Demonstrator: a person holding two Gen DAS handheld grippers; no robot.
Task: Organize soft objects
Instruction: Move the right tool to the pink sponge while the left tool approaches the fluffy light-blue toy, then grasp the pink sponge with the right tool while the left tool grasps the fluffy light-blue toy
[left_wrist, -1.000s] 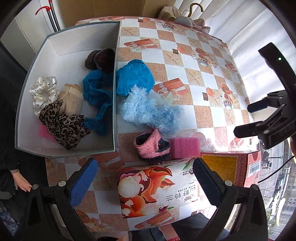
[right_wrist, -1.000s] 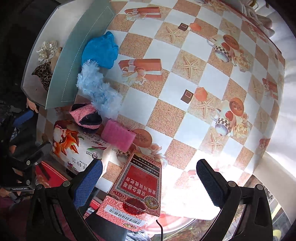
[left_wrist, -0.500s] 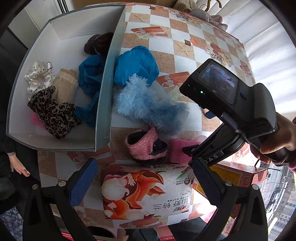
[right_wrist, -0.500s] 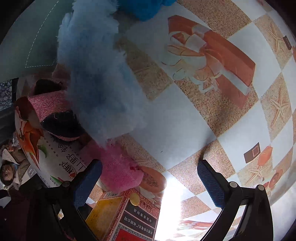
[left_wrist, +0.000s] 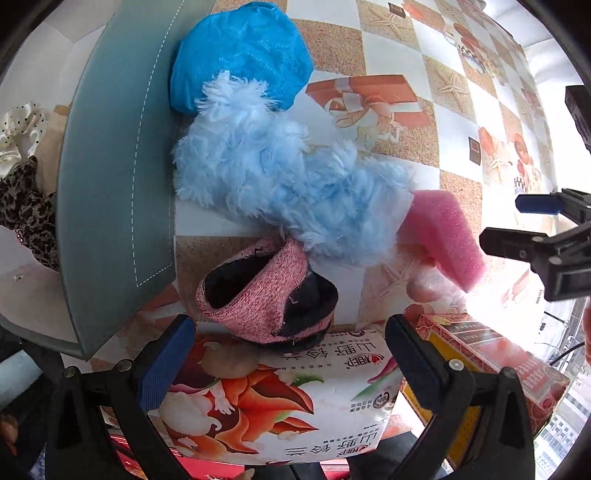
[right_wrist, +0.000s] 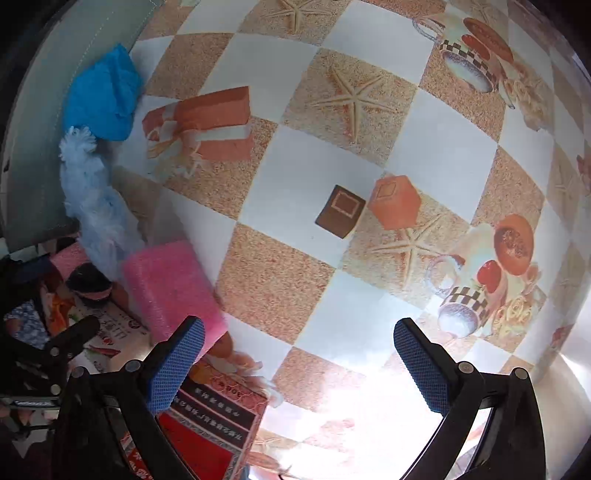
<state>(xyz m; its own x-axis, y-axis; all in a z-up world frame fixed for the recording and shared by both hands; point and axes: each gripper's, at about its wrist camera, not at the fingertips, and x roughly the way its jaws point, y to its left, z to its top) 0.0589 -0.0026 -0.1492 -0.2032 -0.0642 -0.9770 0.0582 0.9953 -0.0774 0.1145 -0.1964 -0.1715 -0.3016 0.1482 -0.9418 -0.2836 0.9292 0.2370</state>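
- Checkered oilcloth printed with starfish, gift boxes and cups covers the bench (right_wrist: 369, 302).
- At the bench's left side stands a grey-blue box (left_wrist: 114, 177); its outer wall faces the left wrist camera.
- Inside the box, at the far left edge of the left view, lie a leopard scrunchie (left_wrist: 26, 218) and a white dotted scrunchie (left_wrist: 18, 125).
- A blue cloth (left_wrist: 240, 55) lies bunched on the bench against the box wall.
- A fluffy pale blue piece (left_wrist: 288, 184) stretches from the cloth toward the near edge, touching the cloth at one end.
- A pink sponge (left_wrist: 443, 236) sits at the fluffy piece's other end, partly tucked under the fluff, one end tilted up.
- A pink knit band (left_wrist: 266, 295) with a dark lining lies just below the fluff, touching a tissue pack (left_wrist: 280, 398) printed with fruit.
- A red carton (left_wrist: 491, 362) lies beside the pack.
- The left gripper (left_wrist: 288, 354) hangs over the tissue pack, jaws spread wide with nothing between them, the knit band just ahead.
- The right gripper (right_wrist: 299, 365) is also spread wide and empty; its left finger (right_wrist: 177, 365) is close over the sponge's near corner, above the red carton.
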